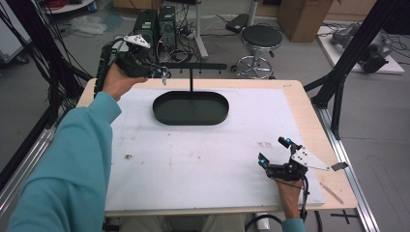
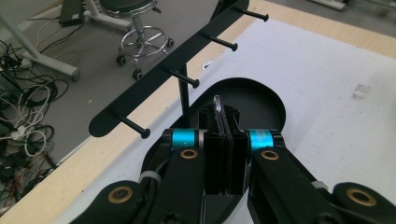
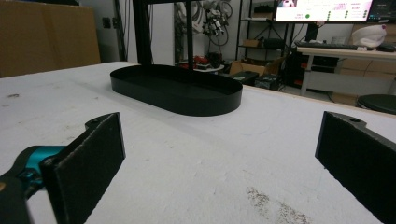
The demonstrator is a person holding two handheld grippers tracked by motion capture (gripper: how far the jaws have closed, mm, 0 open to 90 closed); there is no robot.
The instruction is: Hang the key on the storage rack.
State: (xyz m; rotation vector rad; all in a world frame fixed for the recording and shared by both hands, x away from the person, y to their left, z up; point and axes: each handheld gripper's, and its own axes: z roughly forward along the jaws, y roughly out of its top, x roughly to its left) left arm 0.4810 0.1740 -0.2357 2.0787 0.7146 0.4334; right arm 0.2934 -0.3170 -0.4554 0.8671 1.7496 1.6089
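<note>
Overhead, the left gripper (image 1: 162, 73) pinches a small metal ring (image 2: 217, 103) near the rack (image 1: 193, 66), not yet hung on a peg (image 2: 183, 77). Right gripper (image 1: 274, 153) rests with fingers spread, holding nothing, on the table (image 1: 203, 159).

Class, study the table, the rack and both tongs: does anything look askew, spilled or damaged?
Nothing is tipped or broken. The black rack stands upright in its oval tray. The only blemishes are small dark smudges on the white mat. The left tongs pinch a thin metal loop; the right tongs are open.

The thin metal piece (image 2: 217, 108) pinched in the left gripper (image 2: 223, 140) is mostly hidden between its jaws; its kind is unclear.
</note>
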